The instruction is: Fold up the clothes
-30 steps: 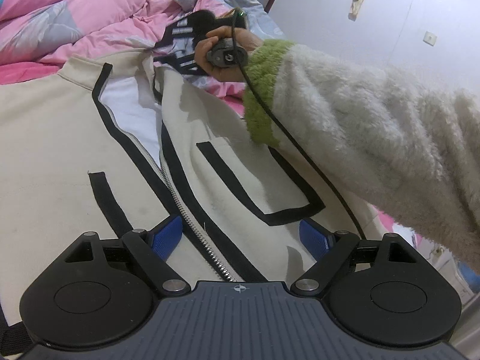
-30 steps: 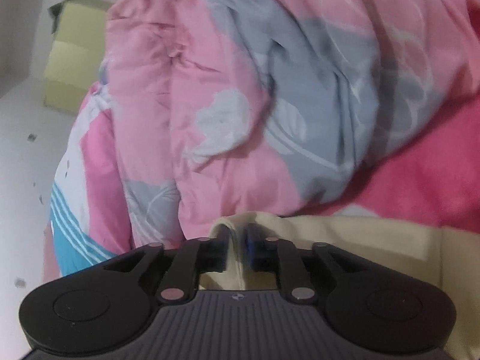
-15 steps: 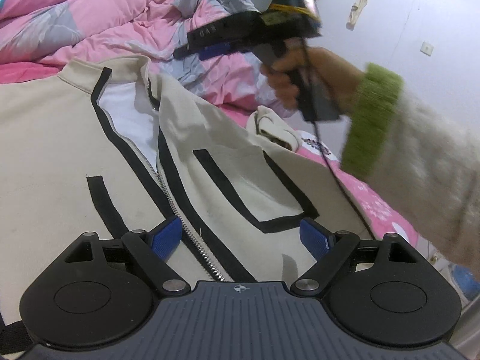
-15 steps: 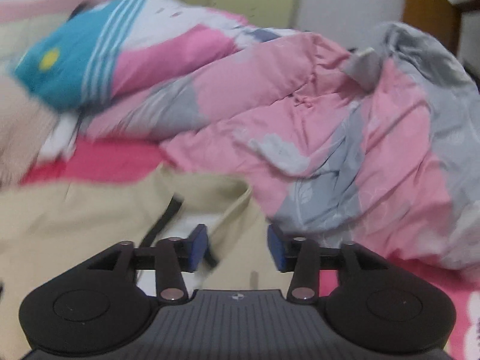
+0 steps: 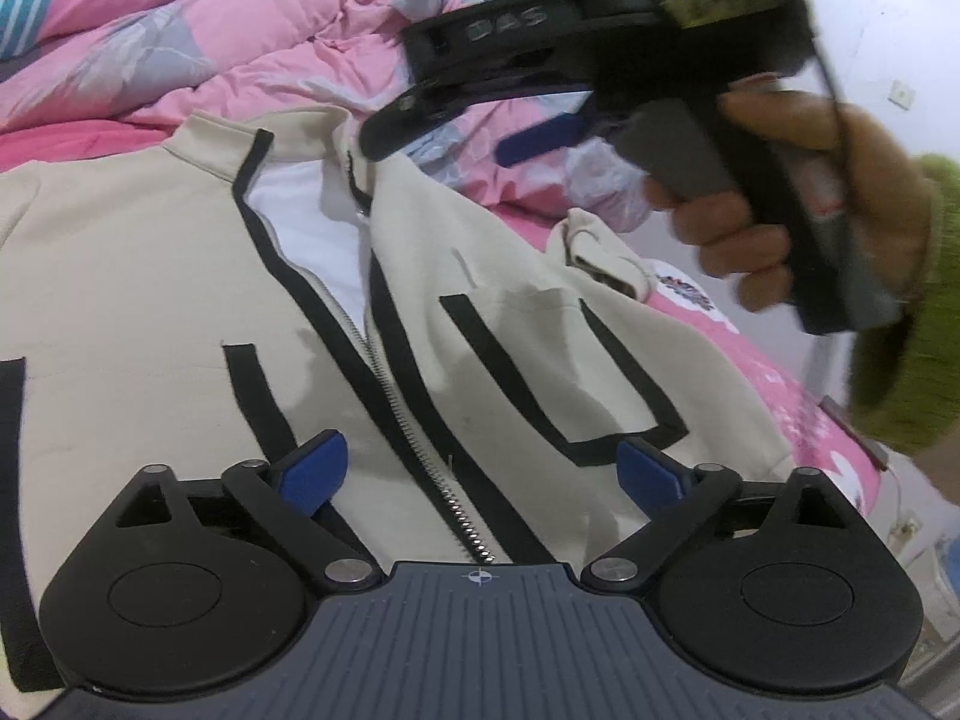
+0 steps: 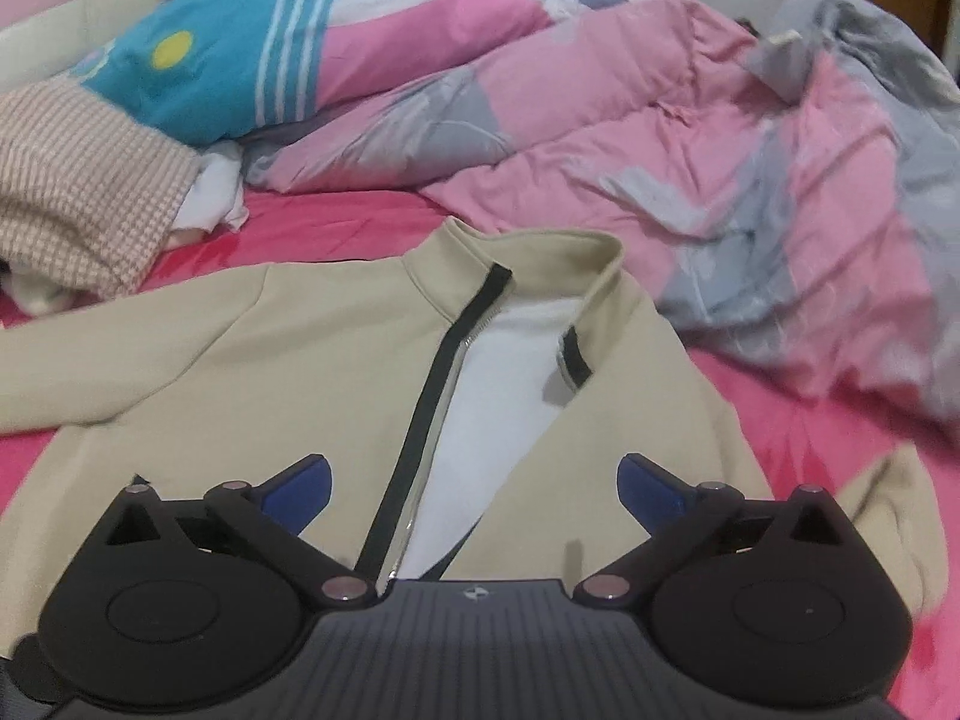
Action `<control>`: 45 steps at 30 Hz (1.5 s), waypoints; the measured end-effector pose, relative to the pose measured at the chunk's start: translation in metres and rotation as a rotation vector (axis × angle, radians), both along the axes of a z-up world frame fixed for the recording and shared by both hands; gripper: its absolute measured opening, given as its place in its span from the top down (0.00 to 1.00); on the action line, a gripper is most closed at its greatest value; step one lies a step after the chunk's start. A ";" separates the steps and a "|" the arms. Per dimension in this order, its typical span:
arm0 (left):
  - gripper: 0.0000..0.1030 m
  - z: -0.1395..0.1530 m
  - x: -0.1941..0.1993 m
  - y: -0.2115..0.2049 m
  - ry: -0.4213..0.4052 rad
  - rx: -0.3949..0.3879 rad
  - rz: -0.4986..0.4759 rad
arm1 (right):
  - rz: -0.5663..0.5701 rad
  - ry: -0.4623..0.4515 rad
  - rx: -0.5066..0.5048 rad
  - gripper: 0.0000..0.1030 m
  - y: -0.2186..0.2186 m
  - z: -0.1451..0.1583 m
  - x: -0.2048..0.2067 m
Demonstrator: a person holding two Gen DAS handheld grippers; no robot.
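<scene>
- The bed, under a bright pink sheet [image 6: 336,222], carries everything here.
- A beige zip jacket with black trim [image 6: 252,354] lies flat on the sheet, front up, collar toward 12 o'clock, zip partly open over a white lining.
- A rumpled pink-and-grey quilt [image 6: 690,138] is heaped from 12 to 3 o'clock, just beyond the collar.
- A checked beige-and-white garment [image 6: 78,180] lies bunched at 9 to 10 o'clock.
- A teal, white-striped pillow [image 6: 240,54] sits at 11 o'clock.
</scene>
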State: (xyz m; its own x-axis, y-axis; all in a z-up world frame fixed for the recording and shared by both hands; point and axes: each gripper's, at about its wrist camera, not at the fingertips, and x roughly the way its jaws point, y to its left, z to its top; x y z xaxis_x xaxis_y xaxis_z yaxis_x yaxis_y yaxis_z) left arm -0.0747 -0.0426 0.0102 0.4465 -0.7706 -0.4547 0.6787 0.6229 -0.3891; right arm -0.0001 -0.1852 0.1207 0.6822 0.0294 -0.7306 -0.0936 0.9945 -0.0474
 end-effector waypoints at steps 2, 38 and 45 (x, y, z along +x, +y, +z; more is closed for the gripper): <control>0.03 0.000 0.000 0.000 -0.003 0.006 0.010 | -0.041 0.011 0.013 0.00 -0.004 0.001 -0.006; 0.00 0.002 -0.015 0.009 -0.059 0.039 0.089 | 0.024 -0.114 -0.183 0.12 0.003 -0.048 -0.030; 0.00 0.009 -0.022 0.012 -0.118 0.012 0.083 | 0.097 0.003 -0.242 0.36 -0.033 -0.080 -0.028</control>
